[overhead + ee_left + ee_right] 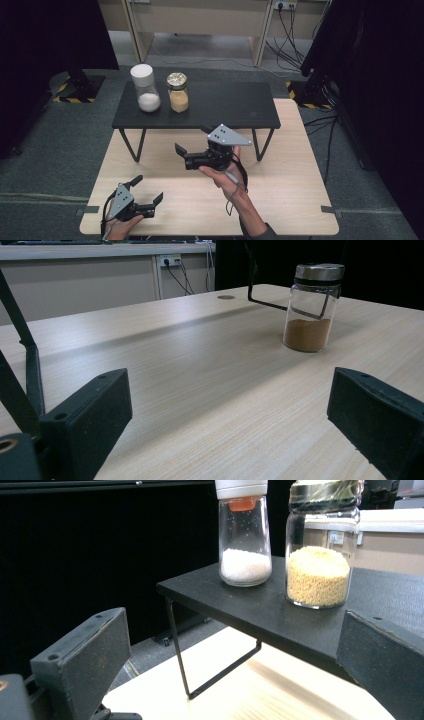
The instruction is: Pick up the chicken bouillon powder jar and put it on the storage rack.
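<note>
Fingers: both pairs I see spread wide, empty.
Right gripper: near shelf edge.
Left gripper: open desk ahead.
Labels: none readable.

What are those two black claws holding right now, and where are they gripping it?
Nothing. The left gripper and the right gripper both stand open and empty above the wooden table.

Even, soft overhead light on my high view — dim toward the dark curtains at both sides. Wooden table bright, slightly washed out near the right gripper view's bottom edge. Black shelf casts a faint shadow band across the wood. Jaws close to both gripper cameras look soft, grainy.
</note>
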`<state>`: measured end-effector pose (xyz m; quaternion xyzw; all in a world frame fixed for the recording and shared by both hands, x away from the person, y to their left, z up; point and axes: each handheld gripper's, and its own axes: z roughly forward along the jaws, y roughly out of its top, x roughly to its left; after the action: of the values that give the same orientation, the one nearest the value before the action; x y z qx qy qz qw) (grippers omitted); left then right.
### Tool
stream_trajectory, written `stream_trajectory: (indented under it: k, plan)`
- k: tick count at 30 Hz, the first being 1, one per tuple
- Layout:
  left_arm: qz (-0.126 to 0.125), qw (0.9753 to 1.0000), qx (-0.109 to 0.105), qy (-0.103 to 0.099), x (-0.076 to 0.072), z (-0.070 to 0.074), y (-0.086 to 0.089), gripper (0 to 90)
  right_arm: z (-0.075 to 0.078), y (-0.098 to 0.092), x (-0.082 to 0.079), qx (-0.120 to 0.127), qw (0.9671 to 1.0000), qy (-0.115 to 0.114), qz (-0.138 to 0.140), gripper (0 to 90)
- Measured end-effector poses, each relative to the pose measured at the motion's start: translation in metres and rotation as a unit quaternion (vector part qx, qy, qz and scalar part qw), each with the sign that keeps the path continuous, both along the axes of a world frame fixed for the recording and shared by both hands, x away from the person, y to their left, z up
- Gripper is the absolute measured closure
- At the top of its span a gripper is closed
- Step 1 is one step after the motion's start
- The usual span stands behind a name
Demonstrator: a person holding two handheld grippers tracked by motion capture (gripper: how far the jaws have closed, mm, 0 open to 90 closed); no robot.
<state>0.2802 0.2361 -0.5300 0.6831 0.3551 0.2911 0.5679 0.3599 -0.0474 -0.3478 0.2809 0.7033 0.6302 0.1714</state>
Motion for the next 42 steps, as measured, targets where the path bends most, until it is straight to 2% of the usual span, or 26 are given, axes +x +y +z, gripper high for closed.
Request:
stream_trajectory:
  k: [21, 28, 42]
  plan:
    - [0.000, 1.0000, 0.000, 0.000, 0.000, 0.000, 0.000, 3.7, -0.033, -0.013, -0.027, 0.000, 0.9998, 0.007, 0.016, 1.1]
    - [0.000, 1.0000, 0.001, 0.000, 0.000, 0.000, 0.000, 3.7, -0.047, -0.017, -0.033, 0.001, 0.9997, 0.013, 0.020, 1.1]
    - [0.000, 1.0000, 0.000, 0.000, 0.000, 0.000, 0.000, 3.7, -0.072, -0.031, -0.036, -0.006, 0.9998, 0.018, 0.008, 1.1]
